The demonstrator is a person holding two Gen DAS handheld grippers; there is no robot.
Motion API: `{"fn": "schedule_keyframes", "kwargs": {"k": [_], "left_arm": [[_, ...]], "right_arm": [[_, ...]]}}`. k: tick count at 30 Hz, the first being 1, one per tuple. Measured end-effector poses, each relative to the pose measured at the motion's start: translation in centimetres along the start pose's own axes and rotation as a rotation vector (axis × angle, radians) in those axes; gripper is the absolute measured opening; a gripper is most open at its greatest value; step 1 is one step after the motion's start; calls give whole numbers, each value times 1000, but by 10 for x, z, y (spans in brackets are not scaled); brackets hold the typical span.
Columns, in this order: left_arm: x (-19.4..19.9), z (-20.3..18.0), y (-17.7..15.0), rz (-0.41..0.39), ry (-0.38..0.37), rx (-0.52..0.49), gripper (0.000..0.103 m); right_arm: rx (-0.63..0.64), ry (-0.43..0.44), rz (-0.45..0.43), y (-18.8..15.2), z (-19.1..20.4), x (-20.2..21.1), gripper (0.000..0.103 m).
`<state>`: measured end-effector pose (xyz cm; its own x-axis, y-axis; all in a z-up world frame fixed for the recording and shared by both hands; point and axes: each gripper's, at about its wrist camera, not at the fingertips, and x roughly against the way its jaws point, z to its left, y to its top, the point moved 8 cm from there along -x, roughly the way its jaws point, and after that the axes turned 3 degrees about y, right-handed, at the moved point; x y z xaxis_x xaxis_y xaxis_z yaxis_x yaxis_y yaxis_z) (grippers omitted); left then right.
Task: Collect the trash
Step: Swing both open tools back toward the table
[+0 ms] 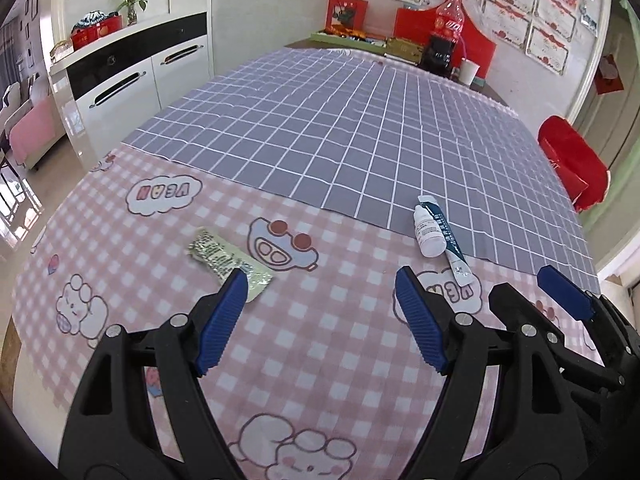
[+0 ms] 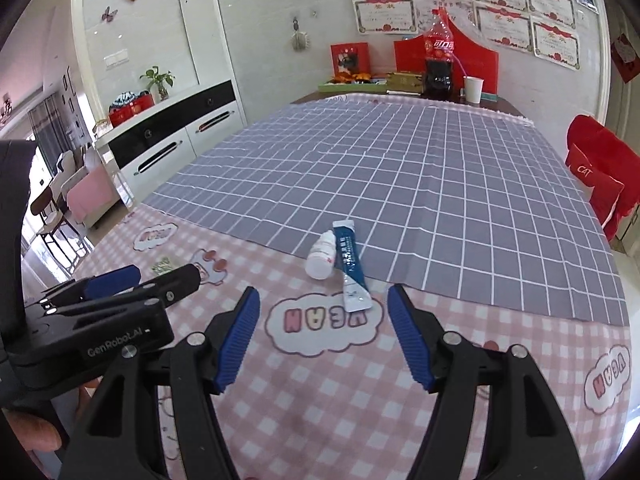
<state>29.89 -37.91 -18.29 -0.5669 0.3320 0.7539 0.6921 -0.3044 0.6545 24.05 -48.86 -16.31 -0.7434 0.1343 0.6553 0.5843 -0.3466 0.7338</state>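
Both tongs hang released over the cloth-covered surface, with three bits of trash lying loose ahead.

In the left wrist view, the left tongs (image 1: pixel 320 284) stand spread with nothing between their blue pads, above the pink checked cartoon cloth (image 1: pixel 340 328). A crumpled silver-green foil wrapper (image 1: pixel 224 258) lies just beyond the left pad. A small white plastic bottle (image 1: pixel 428 234) lies touching a dark teal squeeze tube (image 1: pixel 446 236) at the edge of the grey grid cloth (image 1: pixel 360 128). The right tongs (image 1: pixel 528 292) show alongside, also spread. In the right wrist view, the right tongs (image 2: pixel 320 300) gape empty, the bottle (image 2: pixel 320 260) and tube (image 2: pixel 350 260) just ahead; the left tongs (image 2: pixel 160 272) sit at left near the wrapper (image 2: pixel 163 265).
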Motion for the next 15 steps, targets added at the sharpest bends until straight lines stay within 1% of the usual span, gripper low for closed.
{"fn": "schedule_keyframes", "kwargs": {"k": [6, 15], "left_arm": [[-16, -8, -1, 25, 25, -10, 75], [-38, -20, 1, 50, 32, -14, 75]], "right_arm": [[-15, 26, 33, 4, -14, -21, 66], [-46, 54, 67, 8, -36, -43, 66]]}}
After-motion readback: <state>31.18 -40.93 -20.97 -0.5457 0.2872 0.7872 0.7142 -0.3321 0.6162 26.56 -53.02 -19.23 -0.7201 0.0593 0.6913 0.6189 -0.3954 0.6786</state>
